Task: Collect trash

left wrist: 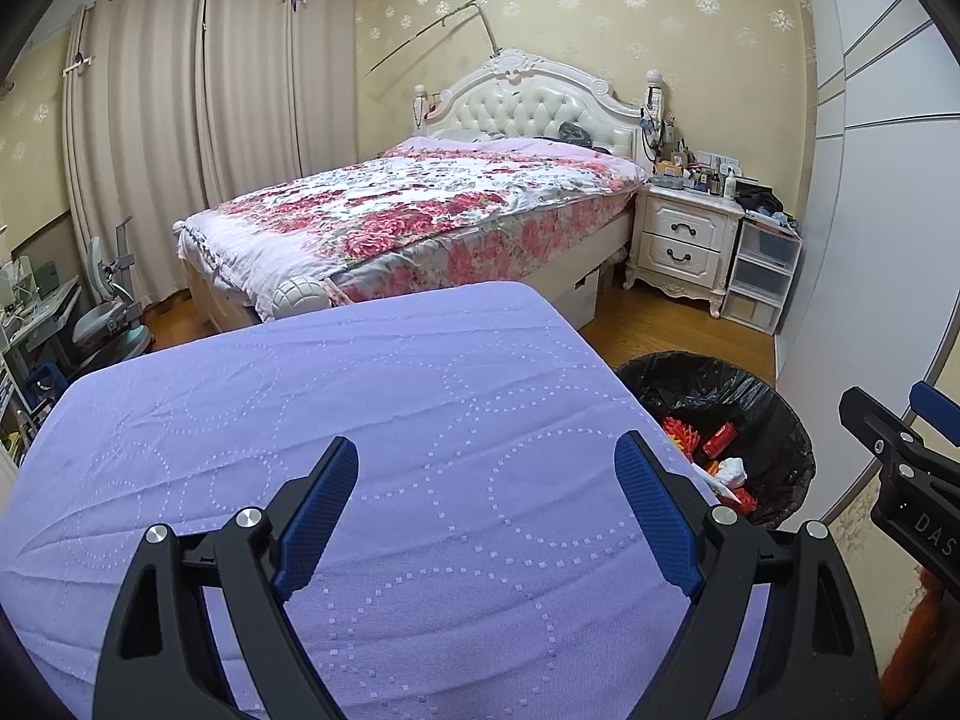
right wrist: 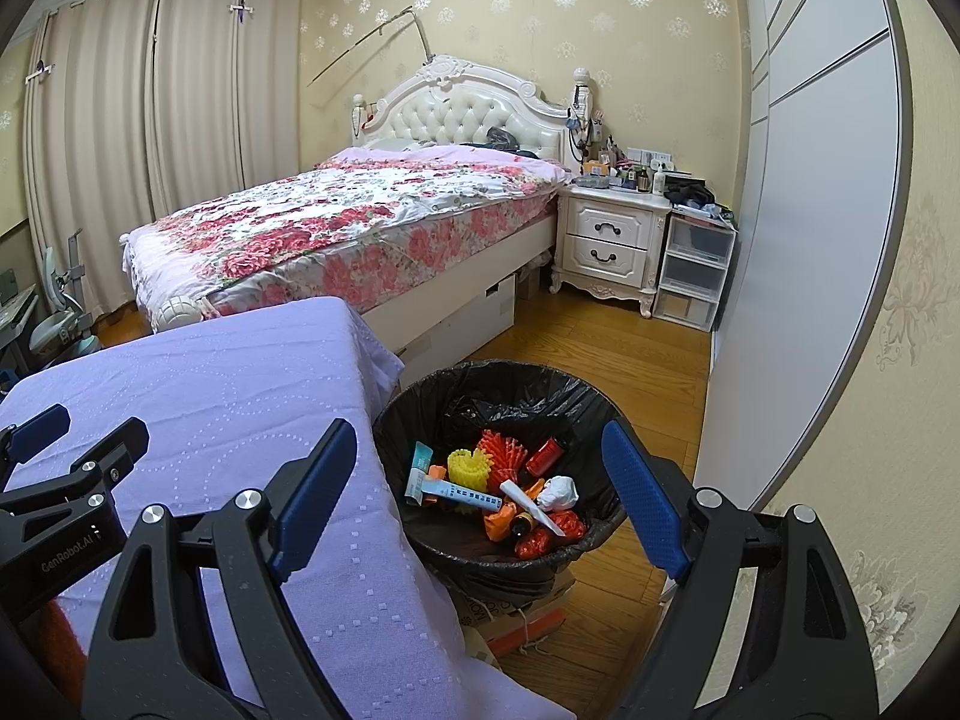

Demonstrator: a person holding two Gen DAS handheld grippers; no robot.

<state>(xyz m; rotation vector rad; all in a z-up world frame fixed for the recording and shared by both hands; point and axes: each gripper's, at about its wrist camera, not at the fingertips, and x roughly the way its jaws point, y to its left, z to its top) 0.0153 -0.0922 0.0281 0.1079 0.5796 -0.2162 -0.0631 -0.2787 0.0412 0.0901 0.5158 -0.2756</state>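
Trash (right wrist: pixel 498 489) lies inside the black-lined bin (right wrist: pixel 420 534), on the floor just beside the table.
Left to right: left gripper (left wrist: pixel 486 504) hovers over the lilac tablecloth (left wrist: pixel 336 396), jaws spread wide, holding nothing; right gripper (right wrist: pixel 480 510) hangs above the bin, jaws likewise wide apart and empty. Bin contents: wrappers, orange and yellow netting, red can.

Your tabletop wears a lilac cloth (left wrist: pixel 336 396) stitched with dotted white rings. Beside it, your black-lined round bin (right wrist: pixel 480 387) holds orange, red, yellow and white scraps. Your black tongs (right wrist: pixel 477 480) carry blue textured pads (right wrist: pixel 636 492).
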